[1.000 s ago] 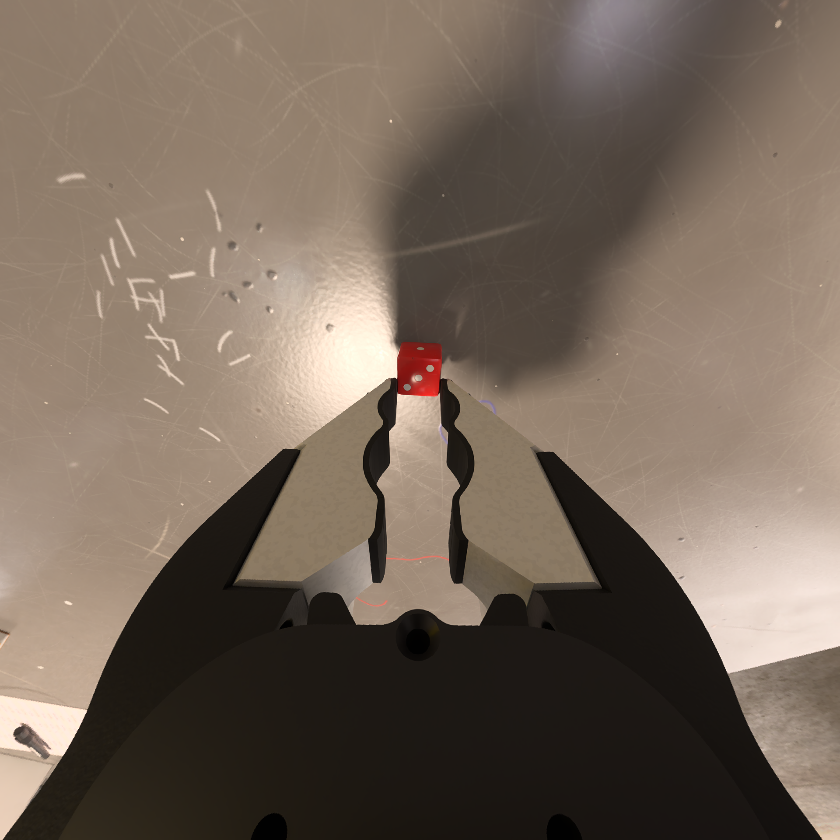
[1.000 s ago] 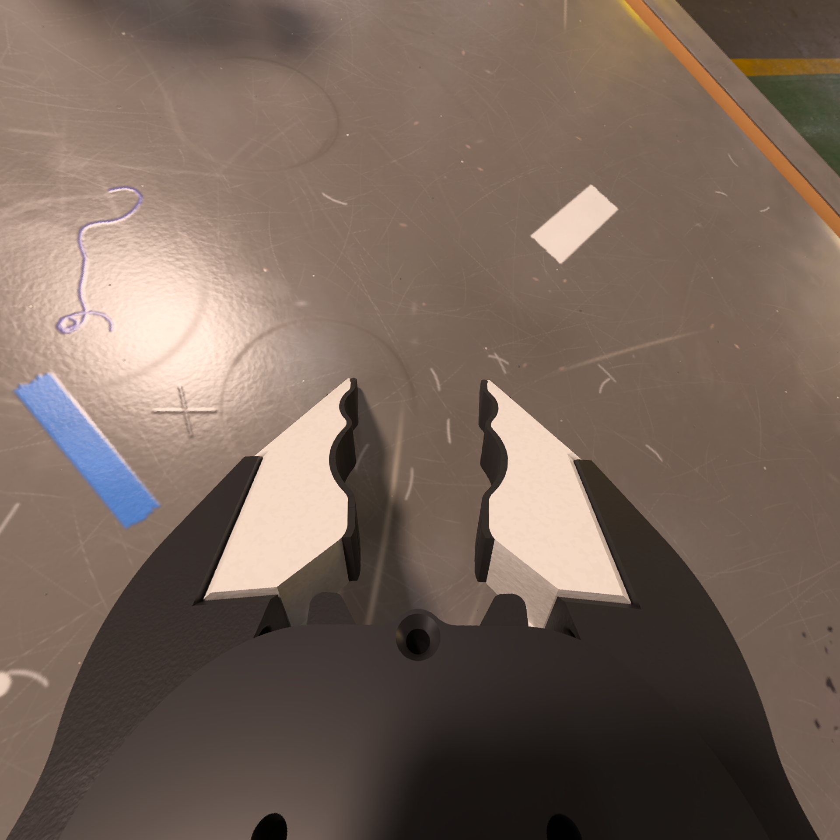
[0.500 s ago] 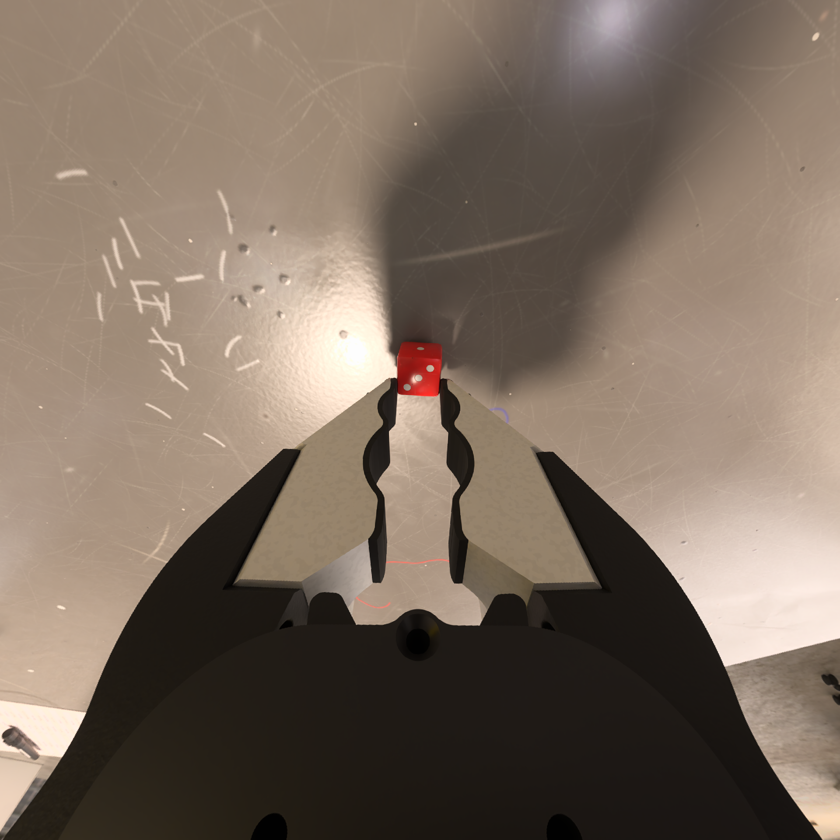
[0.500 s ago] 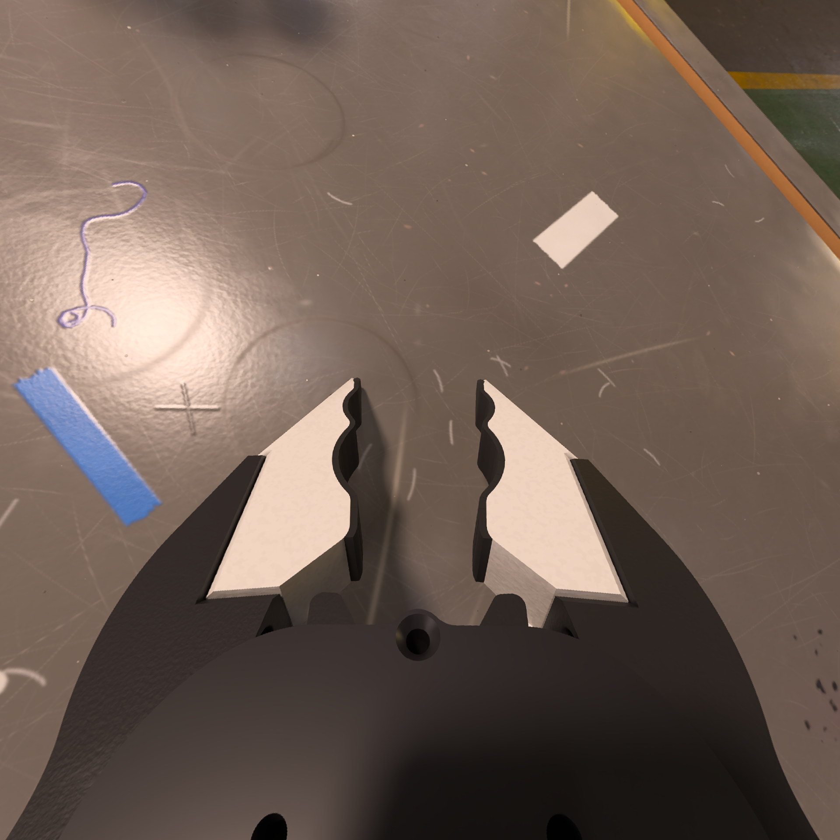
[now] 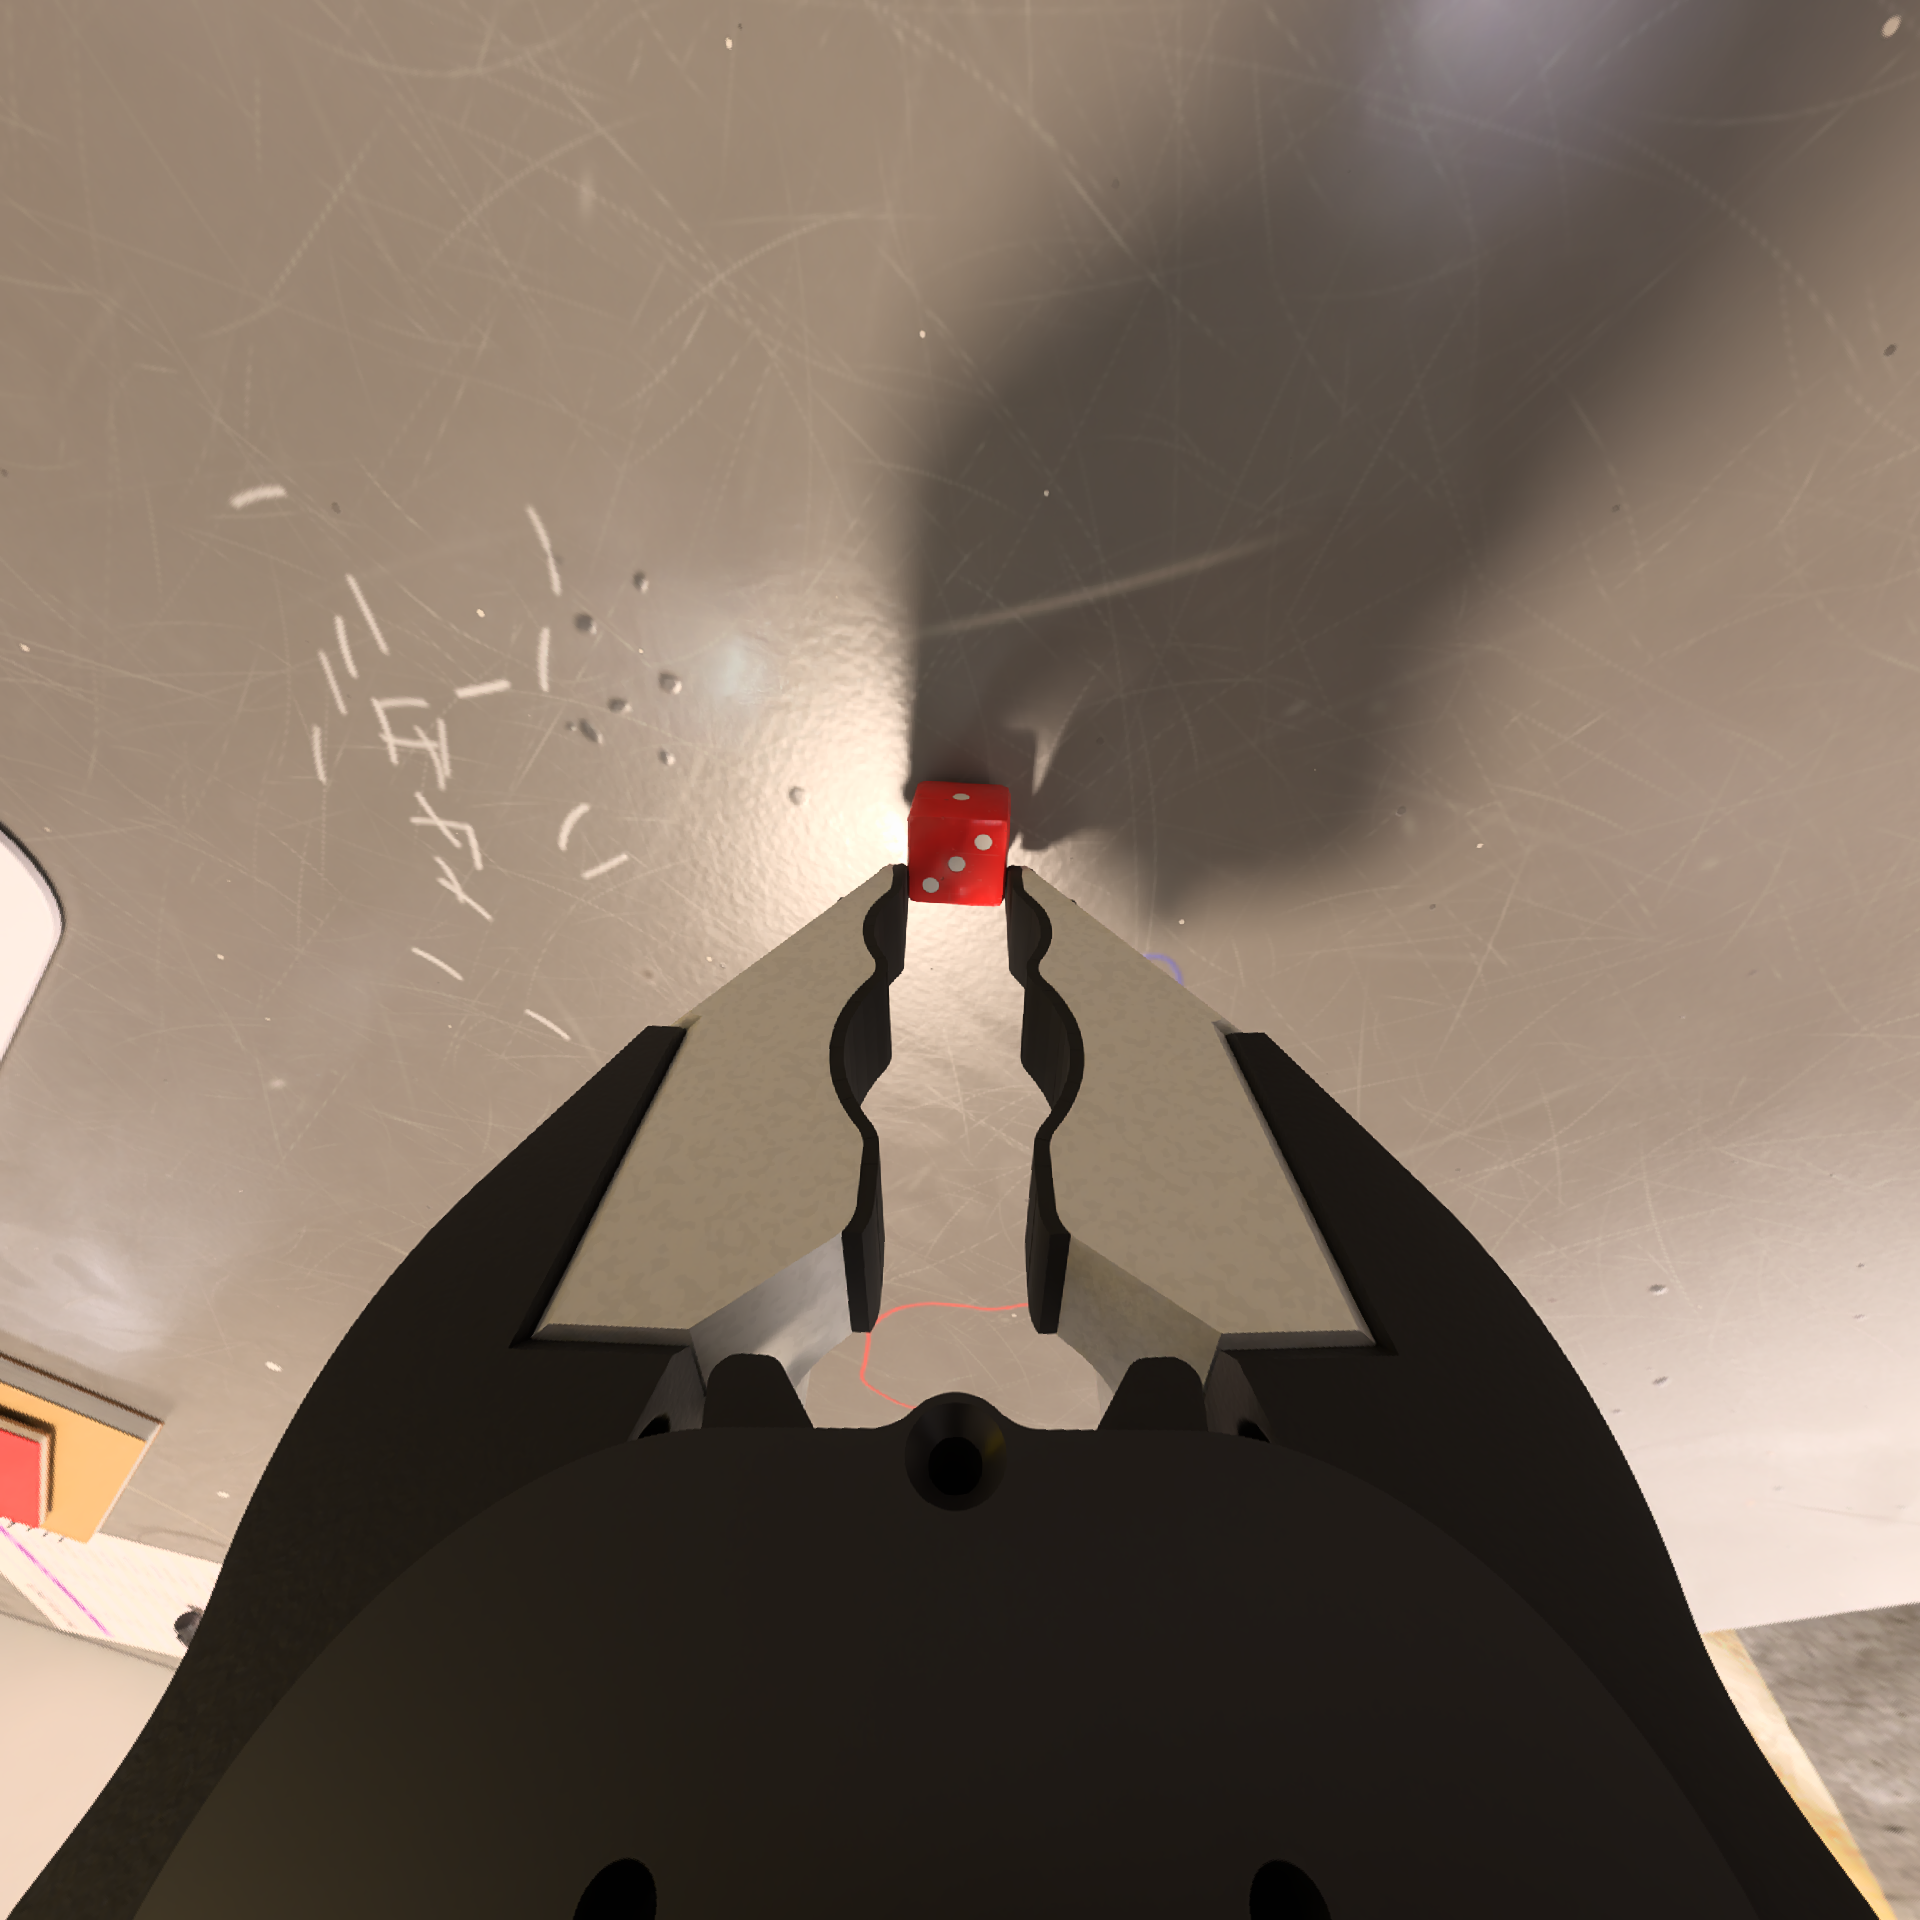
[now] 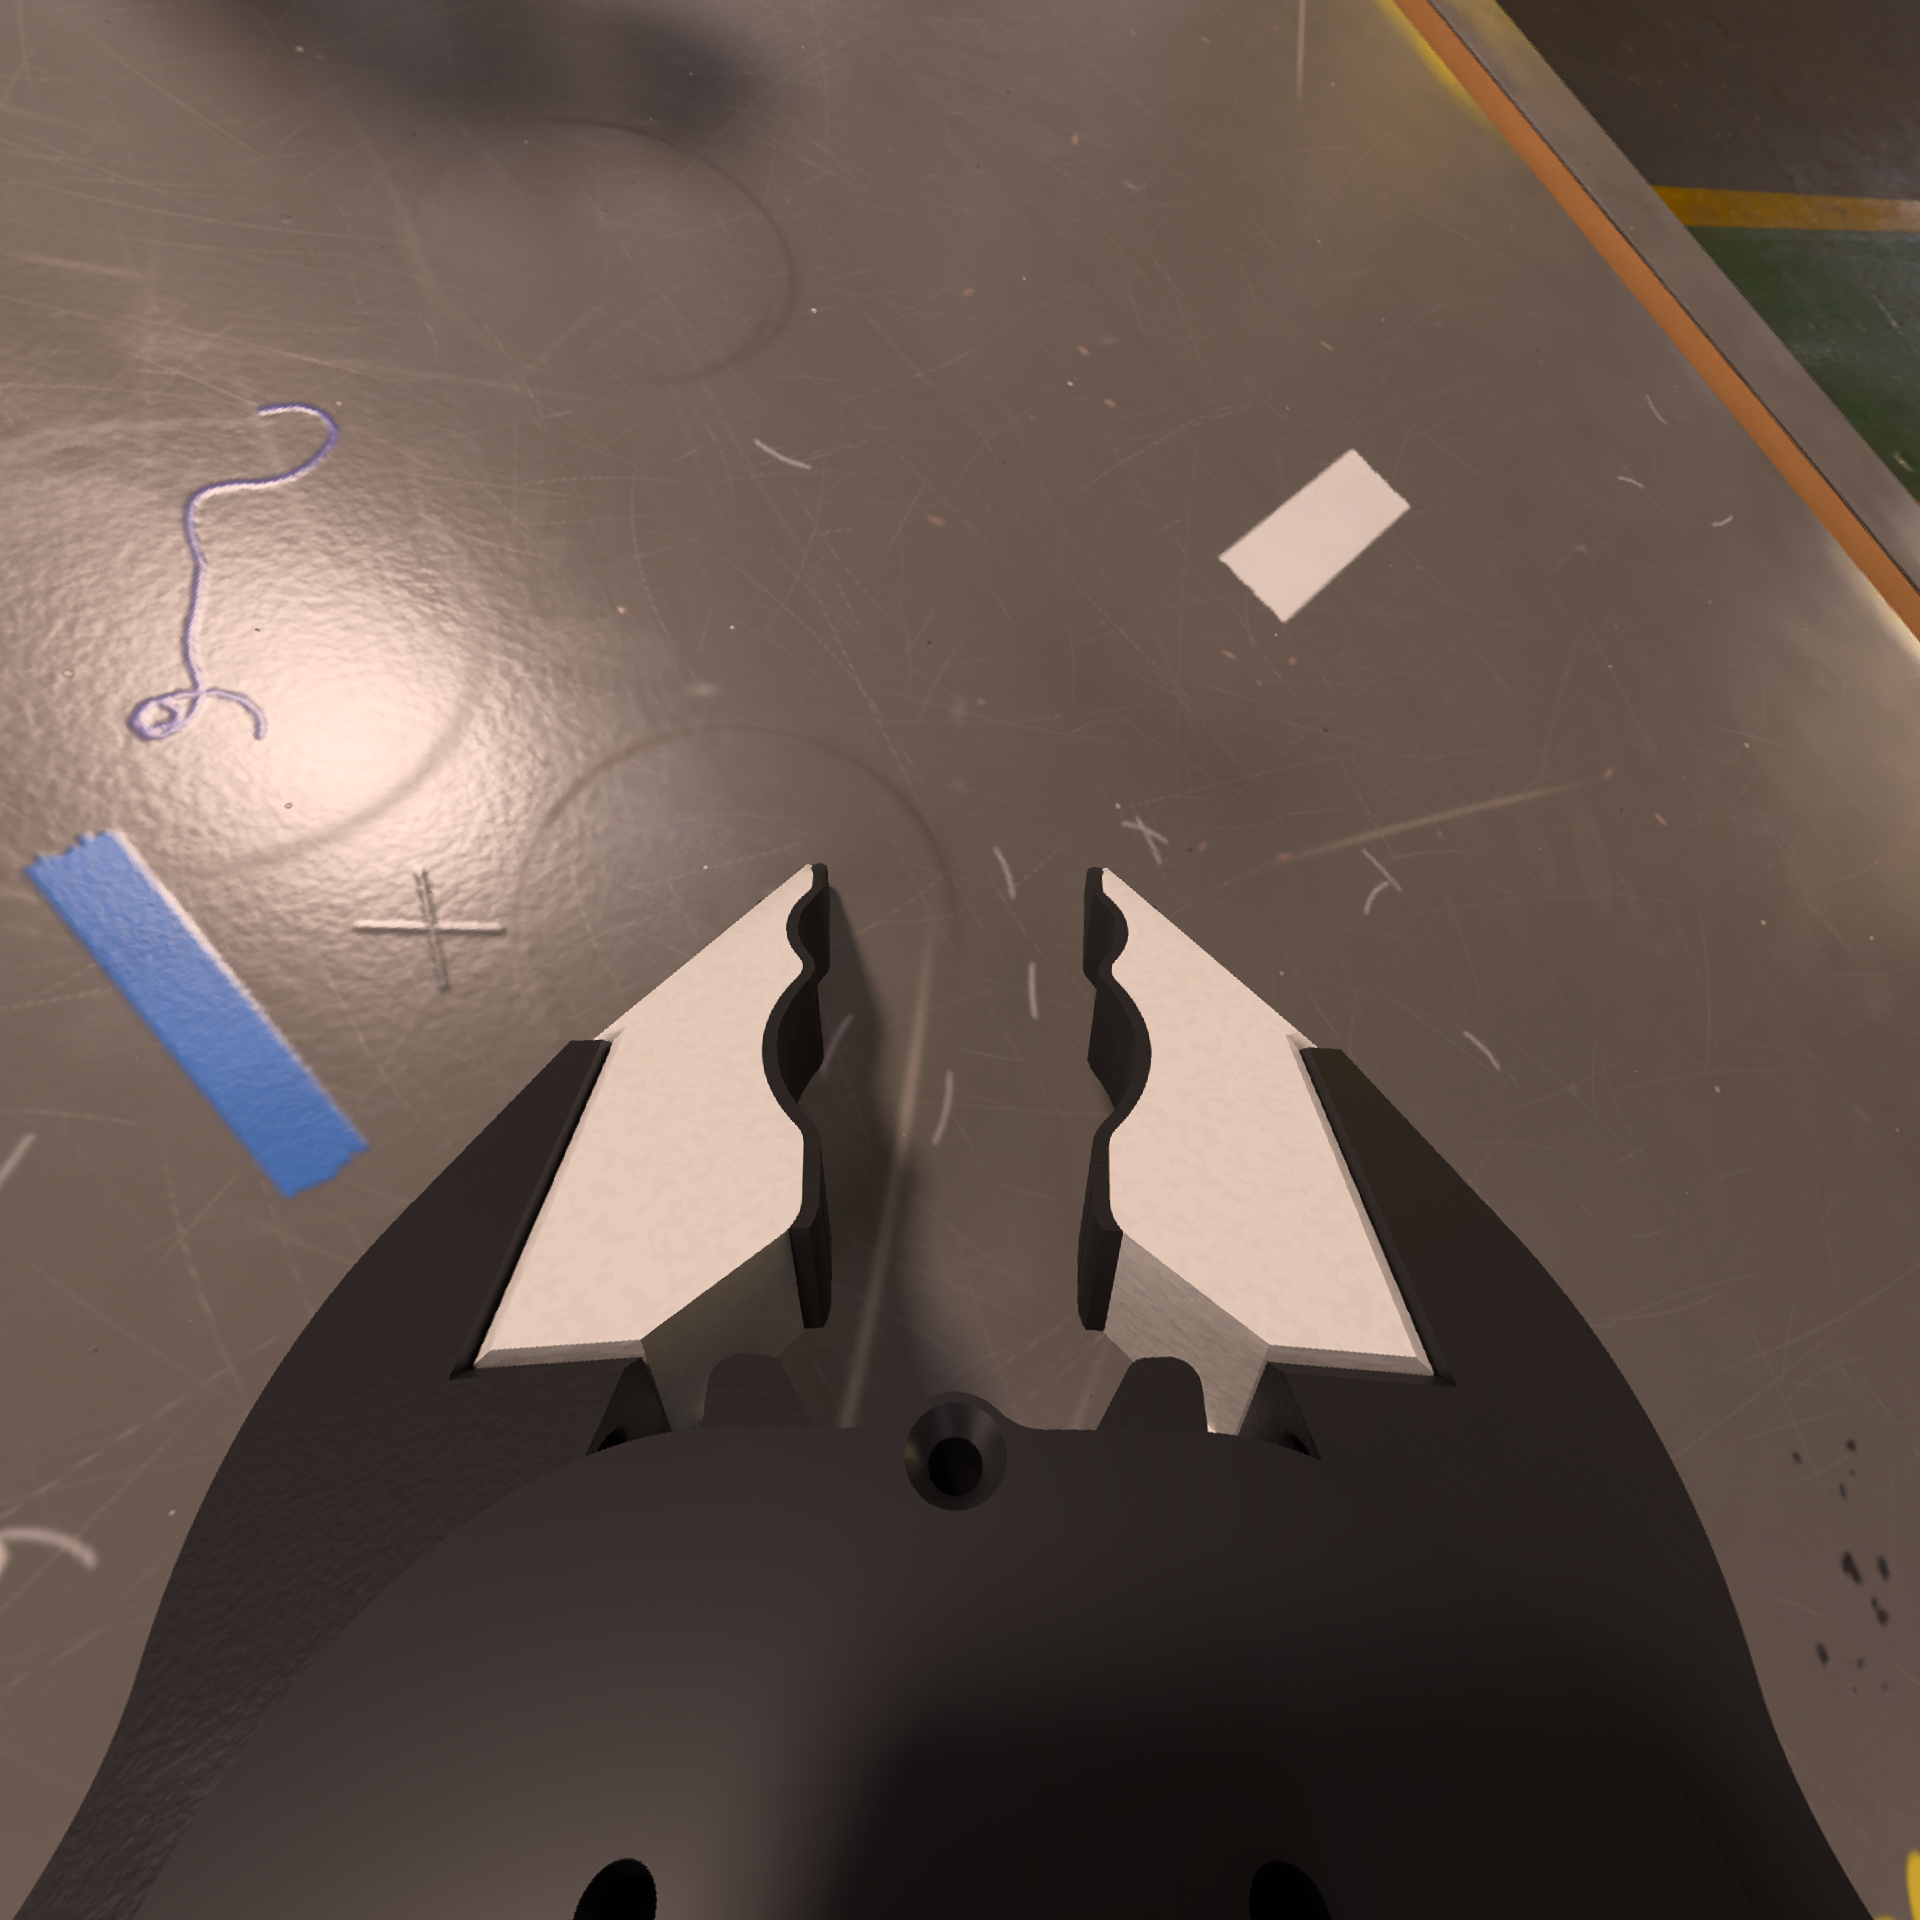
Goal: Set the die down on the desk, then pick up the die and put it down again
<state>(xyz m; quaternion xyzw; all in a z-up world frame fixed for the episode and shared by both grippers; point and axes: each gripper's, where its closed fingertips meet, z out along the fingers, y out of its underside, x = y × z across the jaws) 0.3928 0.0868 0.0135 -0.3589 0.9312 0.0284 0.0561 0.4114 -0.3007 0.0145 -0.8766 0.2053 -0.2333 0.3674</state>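
A small red die (image 5: 958, 844) with white pips sits pinched between the tips of my left gripper (image 5: 956, 883), which is shut on it. The die is just above or at the scratched grey desk (image 5: 1351, 1039); its shadow meets it at the right, and I cannot tell whether it touches the desk. My right gripper (image 6: 956, 881) is open and empty above the desk (image 6: 1039, 520). The die does not show in the right wrist view.
White scratch marks (image 5: 416, 727) lie left of the die. A white object (image 5: 21, 935) and an orange-and-red box (image 5: 52, 1455) are at the left edge. A blue tape strip (image 6: 192, 1008), a white patch (image 6: 1314, 535), a thread (image 6: 208, 582) and the desk's orange edge (image 6: 1662, 301) show too.
The left gripper has shifted with the die still held, so the scratch marks slid right and objects came into view at the left edge. The right gripper's jaws have narrowed slightly.
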